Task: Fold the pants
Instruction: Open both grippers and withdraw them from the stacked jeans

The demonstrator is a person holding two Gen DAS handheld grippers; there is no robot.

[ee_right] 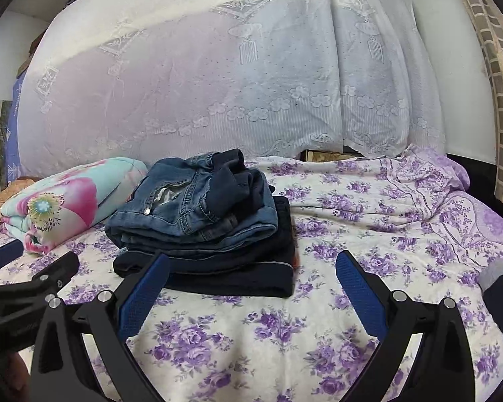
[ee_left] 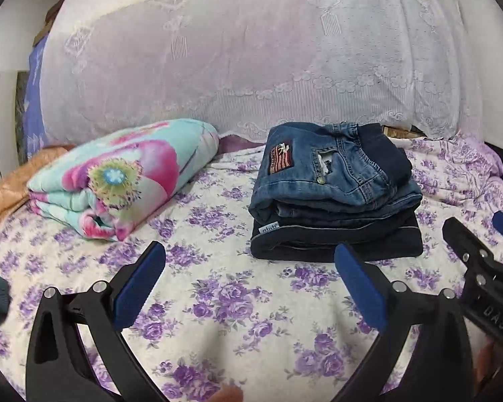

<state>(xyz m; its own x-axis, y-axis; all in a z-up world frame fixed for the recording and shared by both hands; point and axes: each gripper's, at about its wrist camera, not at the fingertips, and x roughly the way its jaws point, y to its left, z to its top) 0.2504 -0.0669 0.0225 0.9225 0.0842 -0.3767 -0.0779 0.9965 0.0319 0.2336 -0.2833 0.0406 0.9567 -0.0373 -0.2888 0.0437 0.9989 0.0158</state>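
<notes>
This was a home bedroom. A bed with a purple-flowered white sheet (ee_left: 238, 301) carried a folded pink-and-turquoise floral blanket (ee_left: 117, 177). A white lace cover (ee_right: 218, 83) draped piled bedding behind.

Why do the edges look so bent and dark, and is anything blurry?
Both wrist views: fisheye lens bows the lace curtain and bedsheet, with black corners. Left wrist view: folded jeans sharp, lighting soft. Right wrist view: slight smear at the dark pants' right edge.
</notes>
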